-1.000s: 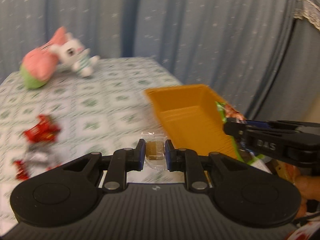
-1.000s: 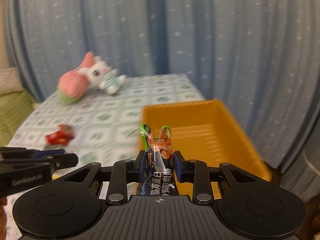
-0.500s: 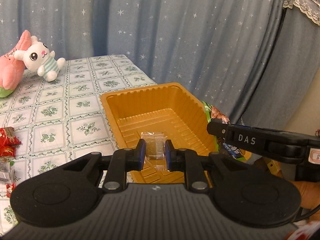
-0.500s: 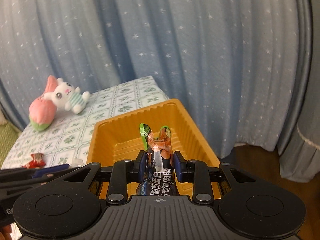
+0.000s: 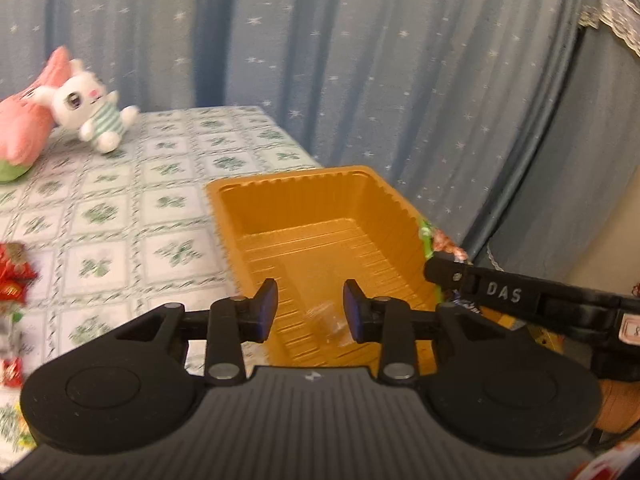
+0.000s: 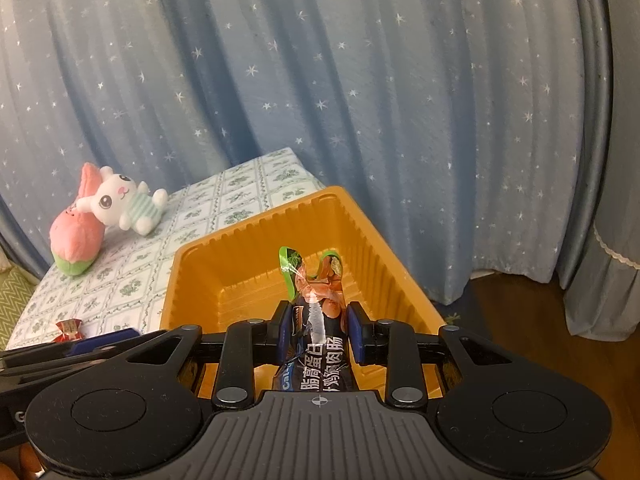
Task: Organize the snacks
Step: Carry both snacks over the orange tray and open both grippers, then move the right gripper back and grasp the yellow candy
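Two claws over one orange tray (image 5: 372, 200) at the desk's (image 5: 120, 216) right edge. Left claw (image 5: 310, 308) opening, pads apart and pressing on nothing; small clear wrapped candy (image 5: 326, 320) seen between and below them, blurred, over the ribbed tray floor, touching or not impossible to tell. Right claw (image 6: 316, 332) clenched on a dark sausage packet (image 6: 316, 320) with white lettering, its green and orange twisted end sticking up past the pads, above the tray's (image 6: 256, 232) near half. Same packet's end peeking beside the tray's right wall in the left view (image 5: 440, 240), right claw's (image 5: 444, 274) black finger marked "DAS" reaching in from the right. Red wrapped sweets (image 5: 12, 276) lying loose at the desk's left side, well apart from the tray; one (image 6: 70, 328) showing in the right view too. White plush rabbit (image 5: 92, 108) leaning on a pink and green plush (image 5: 24, 128) at the far corner. Blue star-print curtain (image 6: 360, 80) behind. Green tile-pattern cloth covering the desk.
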